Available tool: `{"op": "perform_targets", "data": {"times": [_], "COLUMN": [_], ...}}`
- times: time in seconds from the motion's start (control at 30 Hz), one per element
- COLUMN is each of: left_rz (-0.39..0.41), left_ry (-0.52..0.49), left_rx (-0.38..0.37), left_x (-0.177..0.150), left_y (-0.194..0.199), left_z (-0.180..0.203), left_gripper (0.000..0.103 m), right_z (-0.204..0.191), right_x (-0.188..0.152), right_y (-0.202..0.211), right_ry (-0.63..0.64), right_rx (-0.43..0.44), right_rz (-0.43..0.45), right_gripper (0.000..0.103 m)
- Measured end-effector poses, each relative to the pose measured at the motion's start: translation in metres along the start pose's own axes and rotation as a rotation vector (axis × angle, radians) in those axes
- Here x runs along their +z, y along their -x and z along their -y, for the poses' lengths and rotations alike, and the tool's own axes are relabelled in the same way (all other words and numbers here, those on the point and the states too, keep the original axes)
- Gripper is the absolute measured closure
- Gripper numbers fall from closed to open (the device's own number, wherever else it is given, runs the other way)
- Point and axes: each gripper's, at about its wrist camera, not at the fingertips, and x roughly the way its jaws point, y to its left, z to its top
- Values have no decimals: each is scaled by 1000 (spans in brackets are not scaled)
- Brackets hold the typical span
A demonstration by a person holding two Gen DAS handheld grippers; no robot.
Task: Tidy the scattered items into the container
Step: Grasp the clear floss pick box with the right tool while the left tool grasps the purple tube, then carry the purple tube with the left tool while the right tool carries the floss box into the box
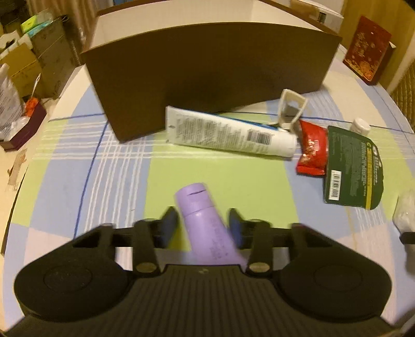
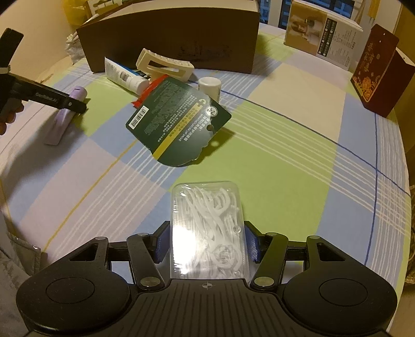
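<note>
Purple tube (image 1: 207,225) lies between the left gripper (image 1: 203,225) pads, gap visible; right gripper (image 2: 207,242) brackets floss-pick packet (image 2: 207,230), contact unclear. Pickup stage; next, clamp and carry to brown box (image 1: 207,67) upper frame.

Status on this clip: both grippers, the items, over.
Left gripper open around purple tube. Right gripper straddling floss-pick box, jaws open. Brown box ahead; clutter between.

A checked cloth (image 2: 285,160) in green, blue and lilac squares is covering the table under warm, yellowish light. Beyond the cloth's far edge, a dark window (image 2: 282,13) is showing. Left of the cloth, cardboard boxes (image 1: 23,67) are crowding against a beige wall.
</note>
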Motion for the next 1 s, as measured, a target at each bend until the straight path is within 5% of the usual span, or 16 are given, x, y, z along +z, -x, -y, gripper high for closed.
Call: {"op": "perform_targets", "data": {"times": [0.43,1.0], "left_rz": [-10,213], "left_ry": [-88,-106], "left_rx": [-91,-81], "left_x": [1,40], "left_y": [21,105], "left_z": [21,10], "left_gripper": [77,78], "right_z": [-9,-16], "right_x": [9,93], "right_y": [-1,40], "right_ry": [-20,-9], "right_rx": [-2,112], "right_rz": [-1,205], "right_gripper": [44,44]}}
